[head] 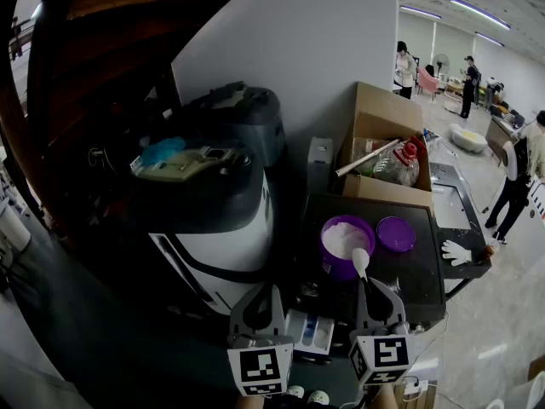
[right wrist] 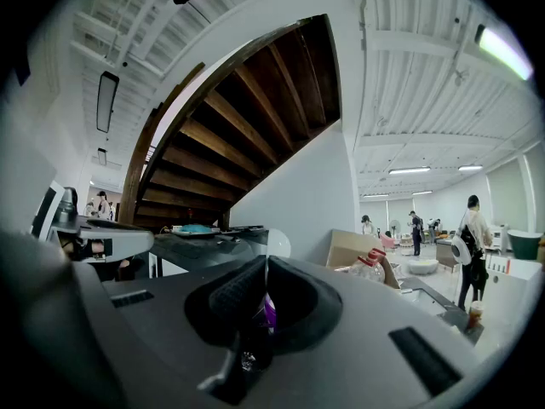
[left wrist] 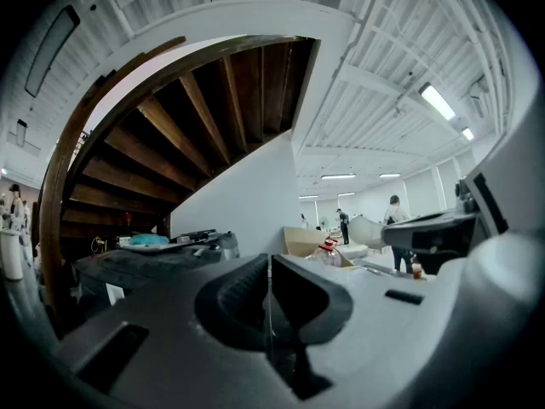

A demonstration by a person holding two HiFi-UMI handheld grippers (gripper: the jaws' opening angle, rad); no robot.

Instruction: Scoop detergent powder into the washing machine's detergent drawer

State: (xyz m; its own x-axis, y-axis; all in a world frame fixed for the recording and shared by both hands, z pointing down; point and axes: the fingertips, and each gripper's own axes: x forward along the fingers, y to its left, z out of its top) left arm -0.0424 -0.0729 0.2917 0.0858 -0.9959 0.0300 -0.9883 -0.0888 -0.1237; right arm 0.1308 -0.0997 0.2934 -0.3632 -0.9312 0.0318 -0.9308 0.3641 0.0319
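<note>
A purple tub (head: 343, 246) full of white detergent powder stands open on a black top, its purple lid (head: 396, 233) beside it on the right. My right gripper (head: 368, 285) is shut on the handle of a white scoop (head: 361, 262), whose bowl sits at the tub's near rim. In the right gripper view the scoop's bowl (right wrist: 278, 244) pokes up past the shut right gripper (right wrist: 264, 269). My left gripper (head: 262, 293) (left wrist: 269, 267) is shut with nothing in it. Between the grippers, the washing machine's (head: 223, 250) detergent drawer (head: 308, 331) stands pulled out, showing blue compartments.
A cardboard box (head: 385, 122) with a plastic bottle (head: 398, 166) stands behind the tub. A white glove (head: 456, 252) lies at the black top's (head: 426, 271) right edge. A grey appliance (head: 238, 113) and clutter sit on the machine. People stand far right; a wooden staircase rises at the left.
</note>
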